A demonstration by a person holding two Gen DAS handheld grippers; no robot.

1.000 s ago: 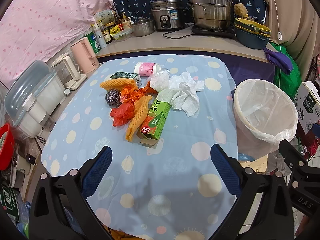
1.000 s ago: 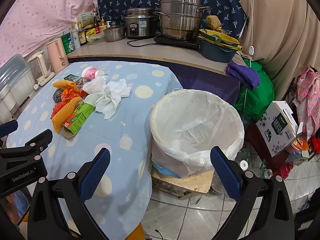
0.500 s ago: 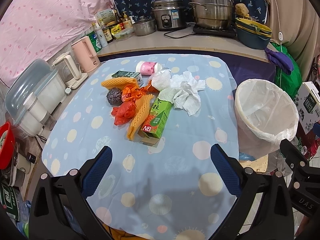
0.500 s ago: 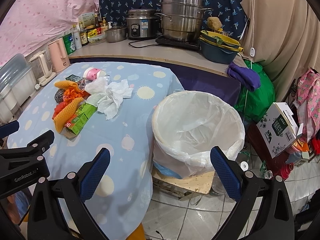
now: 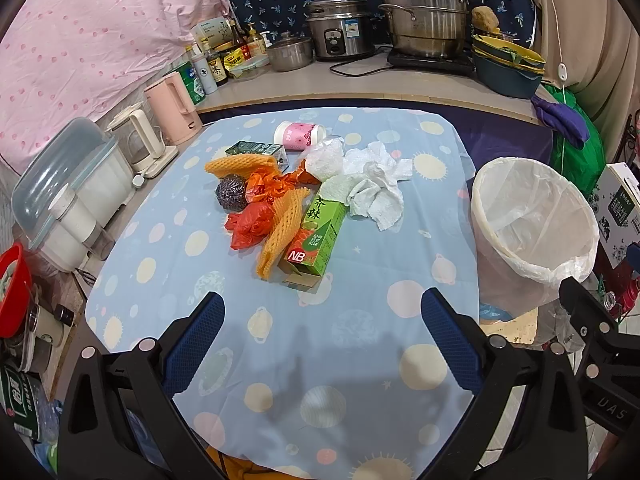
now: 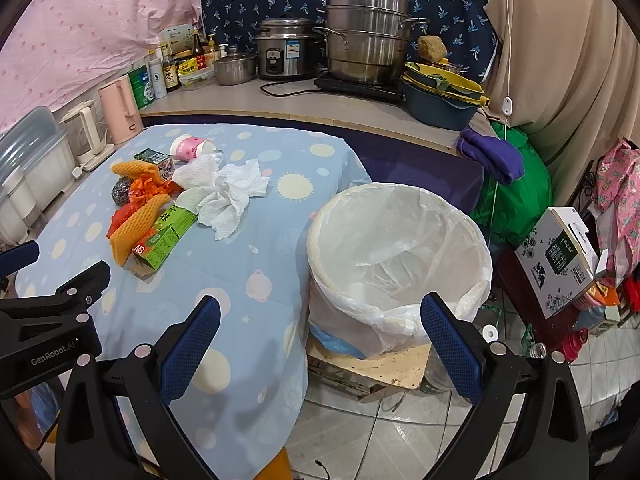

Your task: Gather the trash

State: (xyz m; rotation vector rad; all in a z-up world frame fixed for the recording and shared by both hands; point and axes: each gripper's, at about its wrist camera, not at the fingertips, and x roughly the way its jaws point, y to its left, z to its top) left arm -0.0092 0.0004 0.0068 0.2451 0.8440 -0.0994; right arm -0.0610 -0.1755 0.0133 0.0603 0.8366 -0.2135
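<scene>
A heap of trash lies mid-table on the blue spotted cloth [image 5: 280, 360]: a green carton [image 5: 316, 236] [image 6: 166, 238], orange foam netting [image 5: 282, 228], red plastic bags [image 5: 250, 224], a steel scourer [image 5: 231, 192], crumpled white tissues [image 5: 372, 184] [image 6: 228, 192], a pink cup [image 5: 298, 134] on its side and a small dark green box [image 5: 254, 150]. A white-lined bin [image 5: 532, 224] [image 6: 396, 252] stands off the table's right edge. My left gripper [image 5: 322, 308] is open, hovering short of the carton. Over the bin's near rim my right gripper [image 6: 320, 312] is open and empty.
Kettles [image 5: 172, 108] and a plastic container [image 5: 68, 184] line the table's left edge. The back counter holds a rice cooker [image 5: 340, 32], steel pots [image 5: 424, 20], bottles and stacked bowls [image 5: 508, 68]. A cardboard box [image 6: 556, 260] and a green bag [image 6: 516, 200] sit right of the bin.
Both views have shifted slightly; the trash pile and bin sit a touch lower and nearer in frame. Both grippers stay open and nothing has been picked up.
</scene>
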